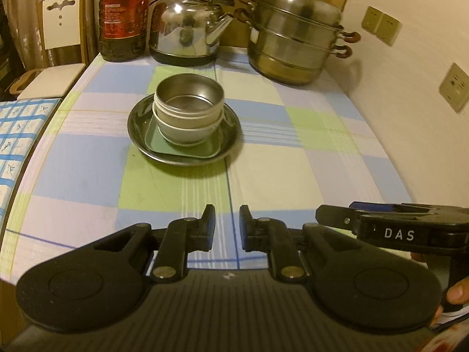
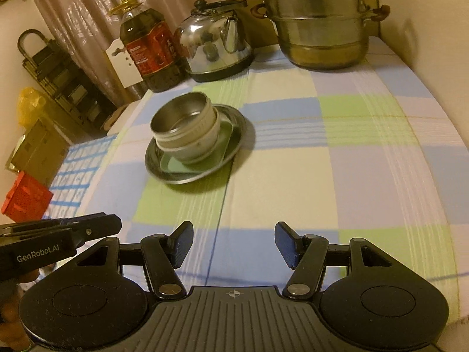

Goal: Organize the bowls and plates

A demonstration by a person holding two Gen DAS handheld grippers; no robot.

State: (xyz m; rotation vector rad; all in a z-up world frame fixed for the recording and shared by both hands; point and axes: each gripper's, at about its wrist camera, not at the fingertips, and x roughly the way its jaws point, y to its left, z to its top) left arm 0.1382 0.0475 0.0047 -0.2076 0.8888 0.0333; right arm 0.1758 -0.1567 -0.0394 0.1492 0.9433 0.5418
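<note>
Checked cloth in blue, green and lilac [image 1: 263,152] covers the table, which stands against a pale wall with sockets; curtains and a white chair [image 1: 60,26] lie beyond its far edge.

Task items: one stack near the table's middle. A round steel plate [image 1: 137,135] carries a green square plate [image 1: 187,151], on which sit nested bowls, white below [image 1: 184,135] and a steel bowl [image 1: 189,95] uppermost. From the right wrist view the top bowls appear to lean off-centre.

Left gripper [image 1: 227,227]: jaws slightly parted, holding nothing, well short of the stack. Right gripper [image 2: 234,245]: jaws wide apart, empty, beside the left one near the table's front edge.

Risks, as judged:
- The nested bowls may slide or topple if the plate beneath is nudged, since the stack seems uneven.
- Steel on steel offers poor grip; a pinch on the rim could slip.
- An oil bottle [image 1: 124,17], kettle [image 1: 187,26] and tiered steamer pot [image 1: 296,33] crowd the far edge, so pushing the stack rearward risks a collision.
</note>
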